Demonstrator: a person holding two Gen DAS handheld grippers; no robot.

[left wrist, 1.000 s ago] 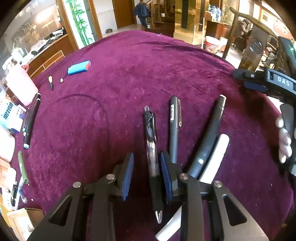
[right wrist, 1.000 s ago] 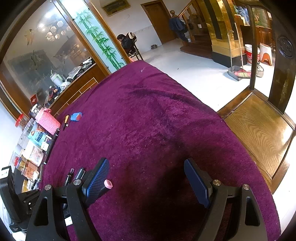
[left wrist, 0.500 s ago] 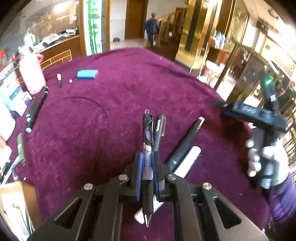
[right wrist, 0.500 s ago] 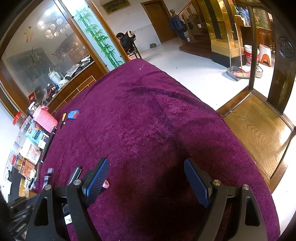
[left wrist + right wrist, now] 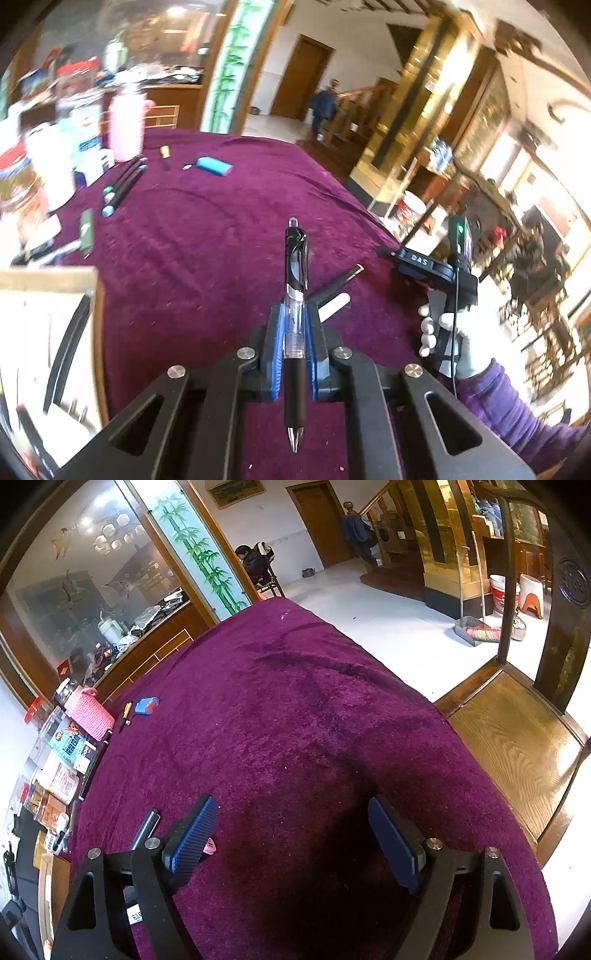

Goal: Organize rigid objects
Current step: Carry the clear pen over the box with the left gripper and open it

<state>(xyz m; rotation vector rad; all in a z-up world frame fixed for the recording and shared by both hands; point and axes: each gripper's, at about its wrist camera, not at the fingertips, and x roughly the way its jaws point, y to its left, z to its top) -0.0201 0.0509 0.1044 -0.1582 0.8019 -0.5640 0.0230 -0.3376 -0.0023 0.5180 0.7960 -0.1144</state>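
Left gripper (image 5: 294, 354): closed on one pen (image 5: 295, 302), up off the worktop (image 5: 207, 236).
Right gripper (image 5: 291, 834): wide open, holding nothing.
Beside it: one pink pick (image 5: 209, 847).
Far off: one blue case (image 5: 214, 165), three markers (image 5: 122, 184).

A clear-barrelled black-grip pen (image 5: 294, 332), tip toward the camera, sits clamped above the purple cloth (image 5: 207, 236).

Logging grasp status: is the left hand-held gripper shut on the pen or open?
Shut on it. The left hand-held gripper has both blue pads pressed against the pen, which is off the cloth.
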